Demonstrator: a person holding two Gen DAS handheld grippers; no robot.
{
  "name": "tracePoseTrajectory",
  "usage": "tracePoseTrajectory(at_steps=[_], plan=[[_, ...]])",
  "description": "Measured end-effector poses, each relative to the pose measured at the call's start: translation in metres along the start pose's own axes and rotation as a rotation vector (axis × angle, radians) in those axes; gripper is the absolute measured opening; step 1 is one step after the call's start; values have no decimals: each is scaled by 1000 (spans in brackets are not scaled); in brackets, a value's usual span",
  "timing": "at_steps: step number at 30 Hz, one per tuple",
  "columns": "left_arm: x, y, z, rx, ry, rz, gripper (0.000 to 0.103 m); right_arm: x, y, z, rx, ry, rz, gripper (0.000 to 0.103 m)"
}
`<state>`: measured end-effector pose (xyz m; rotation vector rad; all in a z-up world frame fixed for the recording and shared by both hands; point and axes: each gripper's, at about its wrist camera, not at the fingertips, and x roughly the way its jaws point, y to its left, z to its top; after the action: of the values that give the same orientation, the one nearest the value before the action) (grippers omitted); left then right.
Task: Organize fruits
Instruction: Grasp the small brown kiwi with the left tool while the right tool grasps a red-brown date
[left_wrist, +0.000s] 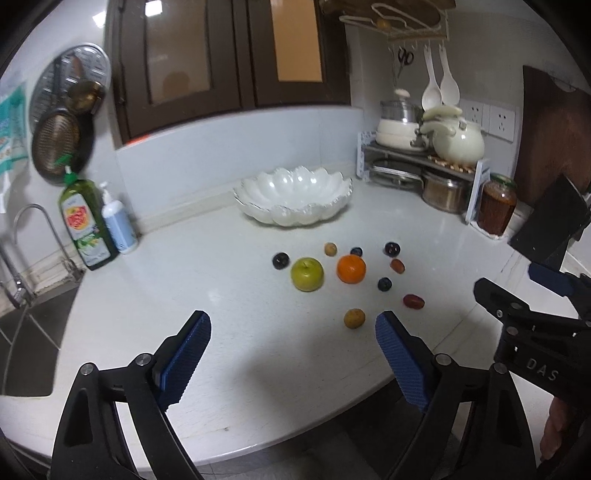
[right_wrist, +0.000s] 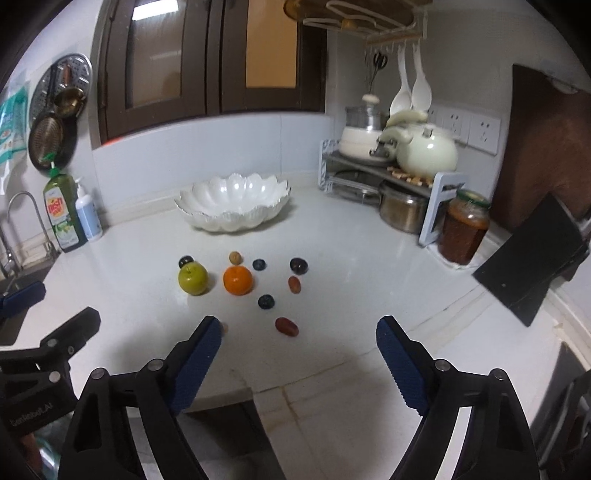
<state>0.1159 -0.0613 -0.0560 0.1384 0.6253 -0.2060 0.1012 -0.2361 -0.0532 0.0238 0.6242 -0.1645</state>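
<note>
The letters "DAS" stand in pale print on the black body of the right gripper (left_wrist: 532, 291), seen at the right edge of the left wrist view. The word "GenieboLAI", or something close to it, runs along the black body of the left gripper (right_wrist: 55, 317) at the lower left of the right wrist view; its last letters are uncertain. The green dish soap bottle (right_wrist: 61, 214) beside the sink carries a red and yellow label whose brand word cannot be read with certainty. The print on the hanging packet (right_wrist: 11, 122) at the far left is too blurred to read.
</note>
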Motion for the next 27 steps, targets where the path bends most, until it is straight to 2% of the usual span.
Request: tracePoseTrajectory(at_steps=[5, 9, 14, 17, 21, 27], plan=[[28, -6, 1, 29, 36, -27, 87, 35, -1, -1, -1, 80, 13, 73], [53, -11, 1, 36, 79, -60, 84, 57, -2, -4, 2, 136, 24, 71], [87, -22, -1, 58, 127, -95, 80, 87, 1, -5, -2, 195, 33, 62], [105, -24, -4, 67, 164, -114, 72, 100, 2, -6, -9, 215, 35, 61], [126, -31, -7, 76, 208, -151, 66, 118, 0, -6, -17, 238, 37, 57], [140, -44, -10, 121, 222, -184, 65, 137, -1, -7, -23, 275, 41, 50]])
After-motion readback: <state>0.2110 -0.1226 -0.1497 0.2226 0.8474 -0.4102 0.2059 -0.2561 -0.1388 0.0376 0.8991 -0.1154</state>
